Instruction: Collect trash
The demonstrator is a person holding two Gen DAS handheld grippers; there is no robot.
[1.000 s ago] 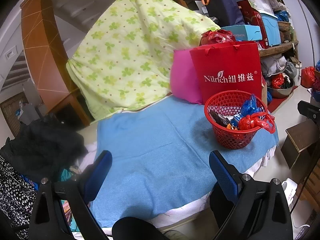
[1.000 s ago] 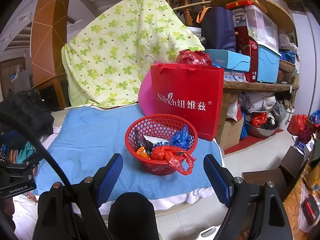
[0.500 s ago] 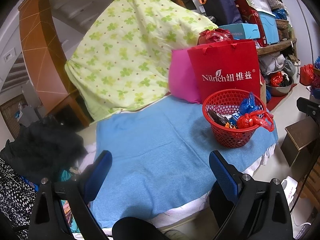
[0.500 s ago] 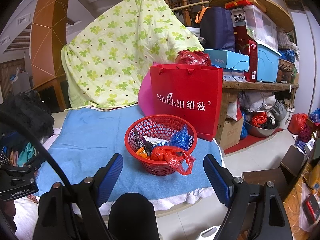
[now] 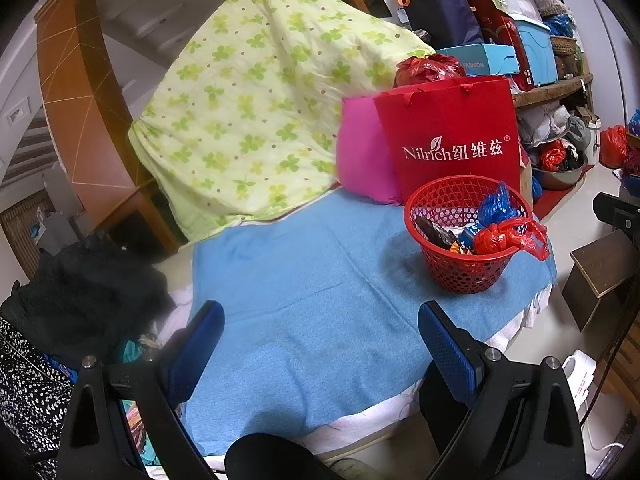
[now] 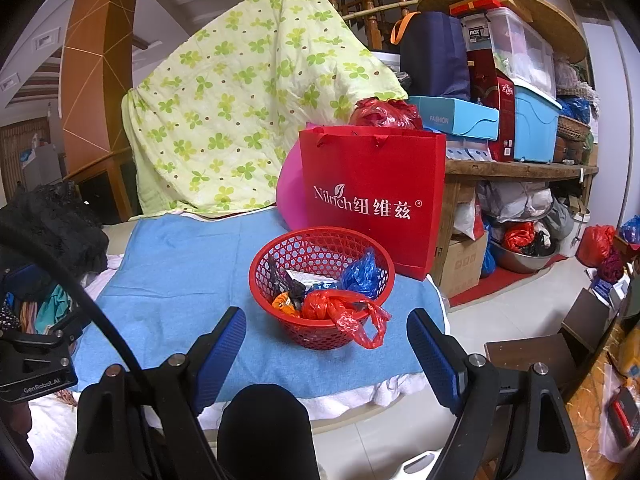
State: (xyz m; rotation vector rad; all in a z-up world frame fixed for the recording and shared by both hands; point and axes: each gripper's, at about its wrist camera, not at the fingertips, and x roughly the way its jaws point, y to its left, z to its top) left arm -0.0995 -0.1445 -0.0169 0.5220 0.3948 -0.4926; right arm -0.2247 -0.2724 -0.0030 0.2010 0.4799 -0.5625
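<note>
From the left wrist camera, the left tongs (image 5: 320, 344) hung released and empty over the blue towel (image 5: 304, 280), whose surface showed no loose litter, while the red basket (image 5: 466, 264) sat toward the towel's right edge, a little lower in frame than a second earlier, suggesting the tongs had tipped or drawn slightly without touching anything. The trash, a knotted red plastic bag (image 5: 504, 238), a blue bag (image 5: 498, 204) and dark wrappers, lay inside the basket, so collection appeared essentially finished. From the right wrist camera, the right tongs (image 6: 326, 350) also stood released, holding nothing, just short of the same basket (image 6: 320, 280), its view barely changed. The red bag's loose tail (image 6: 364, 324) spilled over the rim and could snag. A red gift bag (image 6: 372, 200) stood close behind, with a green-patterned quilt (image 6: 248, 112) and cluttered shelves (image 6: 520, 168) beyond.
</note>
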